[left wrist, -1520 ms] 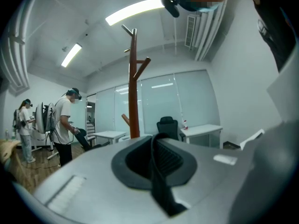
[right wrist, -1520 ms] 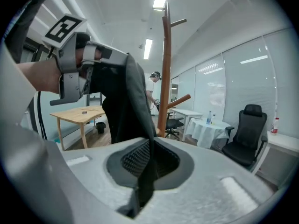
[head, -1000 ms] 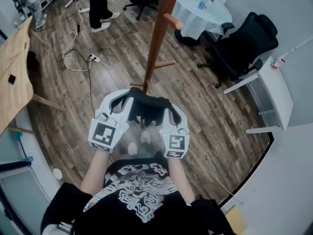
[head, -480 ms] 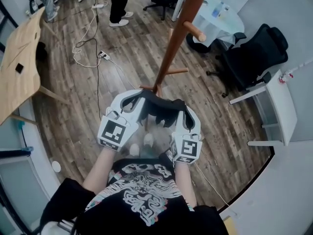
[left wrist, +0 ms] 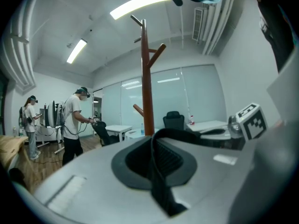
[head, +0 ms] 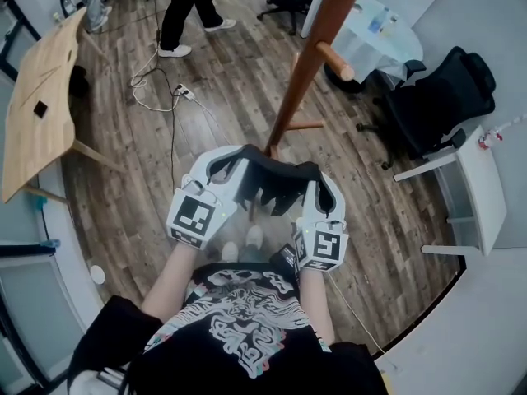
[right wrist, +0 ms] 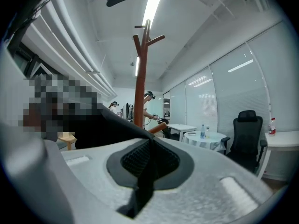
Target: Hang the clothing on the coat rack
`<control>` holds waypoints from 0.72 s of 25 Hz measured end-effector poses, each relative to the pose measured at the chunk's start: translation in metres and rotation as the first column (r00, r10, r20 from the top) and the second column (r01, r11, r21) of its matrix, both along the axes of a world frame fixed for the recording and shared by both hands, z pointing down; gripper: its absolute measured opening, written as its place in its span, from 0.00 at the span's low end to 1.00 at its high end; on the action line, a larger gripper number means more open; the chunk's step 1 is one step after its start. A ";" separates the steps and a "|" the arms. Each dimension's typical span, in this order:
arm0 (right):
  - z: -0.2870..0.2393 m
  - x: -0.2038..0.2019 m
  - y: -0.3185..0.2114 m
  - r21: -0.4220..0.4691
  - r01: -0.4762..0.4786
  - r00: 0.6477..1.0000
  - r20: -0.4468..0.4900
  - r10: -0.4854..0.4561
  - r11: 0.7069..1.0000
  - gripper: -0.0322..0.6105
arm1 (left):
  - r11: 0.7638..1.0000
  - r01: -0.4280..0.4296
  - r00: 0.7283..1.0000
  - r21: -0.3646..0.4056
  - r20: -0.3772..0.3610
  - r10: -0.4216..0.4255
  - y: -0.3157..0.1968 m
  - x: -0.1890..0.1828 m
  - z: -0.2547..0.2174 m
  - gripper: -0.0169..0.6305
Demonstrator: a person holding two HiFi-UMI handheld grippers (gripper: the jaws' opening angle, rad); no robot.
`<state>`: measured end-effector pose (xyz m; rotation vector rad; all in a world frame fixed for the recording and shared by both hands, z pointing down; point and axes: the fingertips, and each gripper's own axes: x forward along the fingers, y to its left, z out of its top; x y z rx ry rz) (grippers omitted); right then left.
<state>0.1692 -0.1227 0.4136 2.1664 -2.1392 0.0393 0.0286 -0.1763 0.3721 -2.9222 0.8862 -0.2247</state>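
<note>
Both grippers have carried the dark garment a little closer to the coat rack [head: 310, 64] than a second ago, the right one lifting slightly, so the pole now fills more of the head view.

Plank wood flooring [head: 123, 188] runs across the whole room. On it stands the brown coat rack, a tall pole with short pegs angling off it, all bare. A light wooden table [head: 41, 105] sits off to the left. A round table with a white cloth [head: 387, 44] and a black office chair [head: 436, 97] stand beyond the rack on the right, with a white desk [head: 473, 179] beside the chair. Another person [head: 185, 11] stands further back, near a cable and power strip [head: 183, 91] lying on the floor.

The black garment [head: 272, 179] hangs stretched between the two grippers in front of the wearer's chest, just short of the pole and on no peg yet. The left gripper [head: 237, 161] has its jaws pressed together on a strip of the fabric, which shows as a black band running down the seam between its pads [left wrist: 170, 160]. The right gripper [head: 311, 178] is likewise clamped on the cloth, with a dark fold pinched between its pads [right wrist: 133, 162] and more of the garment draped off to its left.
</note>
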 end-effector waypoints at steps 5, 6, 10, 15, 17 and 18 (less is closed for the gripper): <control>-0.007 0.003 -0.013 0.026 0.027 1.000 0.009 -0.027 0.999 0.07 | 1.000 0.021 1.000 0.003 0.008 -0.021 -0.011 0.001 -0.001 0.02; -0.007 0.004 -0.016 0.028 0.033 0.999 0.009 -0.033 0.999 0.07 | 1.000 0.026 1.000 -0.001 0.009 -0.026 -0.013 0.001 0.000 0.02; -0.006 0.009 -0.027 0.030 0.040 0.999 0.016 -0.040 0.999 0.07 | 0.999 0.034 0.999 -0.012 0.018 -0.034 -0.023 0.005 0.005 0.02; -0.004 0.021 -0.038 0.029 0.043 0.999 0.028 -0.044 0.999 0.07 | 0.999 0.034 0.999 -0.024 0.027 -0.034 -0.033 0.017 0.009 0.02; -0.003 0.022 -0.043 0.029 0.045 0.998 0.035 -0.046 0.999 0.07 | 0.999 0.038 0.999 -0.028 0.028 -0.037 -0.038 0.019 0.011 0.02; -0.002 0.022 -0.045 0.027 0.048 0.998 0.036 -0.049 0.998 0.07 | 0.999 0.042 0.999 -0.030 0.029 -0.041 -0.041 0.018 0.012 0.02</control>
